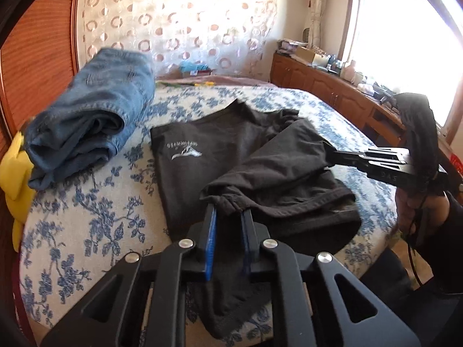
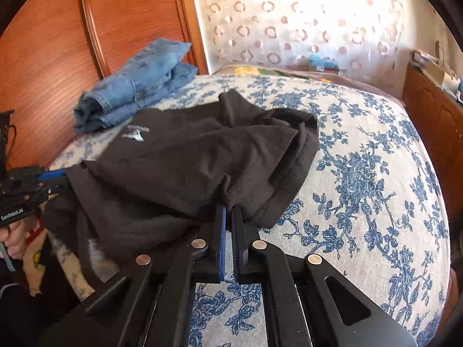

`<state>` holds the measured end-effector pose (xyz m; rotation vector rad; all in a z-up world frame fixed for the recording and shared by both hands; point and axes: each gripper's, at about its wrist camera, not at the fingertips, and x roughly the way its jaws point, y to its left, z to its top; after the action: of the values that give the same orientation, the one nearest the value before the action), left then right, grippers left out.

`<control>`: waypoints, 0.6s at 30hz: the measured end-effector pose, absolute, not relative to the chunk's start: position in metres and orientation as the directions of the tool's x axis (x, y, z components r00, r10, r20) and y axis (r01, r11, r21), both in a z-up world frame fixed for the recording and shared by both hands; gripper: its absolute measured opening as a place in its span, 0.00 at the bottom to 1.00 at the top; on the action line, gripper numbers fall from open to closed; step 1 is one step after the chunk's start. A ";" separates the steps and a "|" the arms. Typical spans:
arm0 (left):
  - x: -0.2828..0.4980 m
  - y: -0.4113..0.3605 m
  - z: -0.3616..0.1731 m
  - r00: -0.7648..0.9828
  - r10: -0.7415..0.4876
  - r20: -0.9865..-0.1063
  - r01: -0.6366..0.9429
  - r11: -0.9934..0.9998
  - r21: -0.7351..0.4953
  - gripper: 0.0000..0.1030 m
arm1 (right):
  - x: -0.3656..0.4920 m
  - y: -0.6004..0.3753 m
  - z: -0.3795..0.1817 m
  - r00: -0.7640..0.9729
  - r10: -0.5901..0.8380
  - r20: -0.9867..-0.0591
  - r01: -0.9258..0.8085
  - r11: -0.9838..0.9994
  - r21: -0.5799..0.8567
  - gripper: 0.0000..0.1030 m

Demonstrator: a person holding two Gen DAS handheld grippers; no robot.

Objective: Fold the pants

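Black pants (image 1: 208,141) with a white logo lie partly folded on the bed, one layer lifted over the rest. In the left wrist view my left gripper (image 1: 228,207) is shut on a bunched edge of the black cloth at the near side. Further right, my right gripper (image 1: 330,152) pinches the cloth's right edge. Seen from the right wrist, the right gripper (image 2: 229,207) is shut on the stitched hem of the pants (image 2: 188,159), and the left gripper (image 2: 62,174) grips the cloth at the left edge.
Folded blue jeans (image 1: 92,115) (image 2: 139,86) lie at the back left of the blue floral bedcover (image 1: 86,231) (image 2: 361,173). A yellow cloth (image 1: 17,173) hangs at the left edge by the wooden panel (image 2: 58,43). A cluttered wooden sideboard (image 1: 332,86) stands on the right.
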<state>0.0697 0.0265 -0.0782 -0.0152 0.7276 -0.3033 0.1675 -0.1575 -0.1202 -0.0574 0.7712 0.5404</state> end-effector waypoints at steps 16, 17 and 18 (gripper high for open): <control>0.031 0.031 -0.055 0.742 -0.336 -0.580 0.290 0.941 -0.174 0.06 | 0.206 -0.146 -0.034 0.688 0.441 -0.576 -0.506 0.861 0.056 0.00; 0.029 0.033 -0.056 0.743 -0.334 -0.580 0.286 0.942 -0.176 0.06 | 0.210 -0.138 -0.028 0.689 0.448 -0.570 -0.519 0.854 0.043 0.00; 0.028 0.034 -0.057 0.743 -0.333 -0.581 0.283 0.942 -0.179 0.06 | 0.213 -0.131 -0.025 0.690 0.450 -0.567 -0.527 0.849 0.032 0.00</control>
<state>0.0284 0.0345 -0.0571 -0.0807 0.6511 -0.3375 0.2133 -0.1309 -0.0254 -0.1373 0.5968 0.5483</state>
